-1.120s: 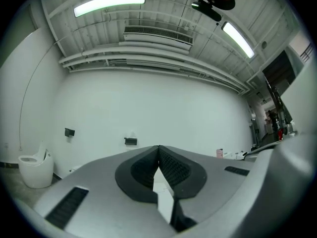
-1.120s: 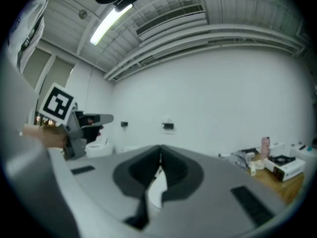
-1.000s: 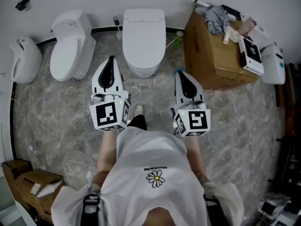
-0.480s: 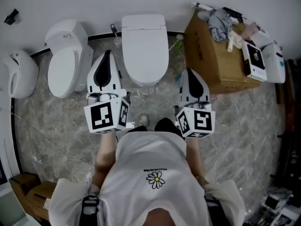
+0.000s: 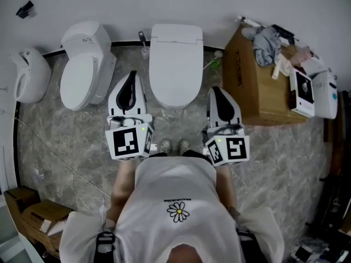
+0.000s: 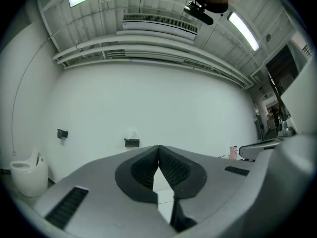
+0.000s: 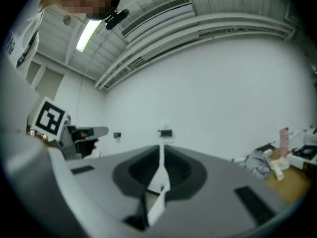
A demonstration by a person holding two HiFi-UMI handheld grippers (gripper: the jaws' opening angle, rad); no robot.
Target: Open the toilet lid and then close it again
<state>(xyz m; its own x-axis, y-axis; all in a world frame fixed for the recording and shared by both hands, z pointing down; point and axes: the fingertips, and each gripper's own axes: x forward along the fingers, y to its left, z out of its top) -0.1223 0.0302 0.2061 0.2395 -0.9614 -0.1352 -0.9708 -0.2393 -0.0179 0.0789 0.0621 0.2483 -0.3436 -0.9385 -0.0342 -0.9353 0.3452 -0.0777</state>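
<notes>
A white toilet [image 5: 175, 64] with its lid down stands against the back wall, right in front of the person in the head view. My left gripper [image 5: 130, 76] hangs shut beside the bowl's left side, its tip level with the bowl's front half. My right gripper [image 5: 215, 91] is shut too, just off the bowl's front right. Neither touches the toilet, and nothing is between the jaws. In both gripper views the jaws meet at the tips [image 6: 158, 147] [image 7: 161, 146] against the plain white wall.
A second white toilet [image 5: 84, 70] stands at the left, with a white urinal [image 5: 28, 75] beyond it. A cardboard box [image 5: 262, 86] with clothes and clutter on top sits at the right. A toilet brush [image 5: 143, 43] stands between the two toilets. Small boxes [image 5: 33, 215] lie at bottom left.
The person has stepped up to the middle toilet, both feet now side by side. Both grippers came forward with the body and now flank the bowl. Both stayed shut.
</notes>
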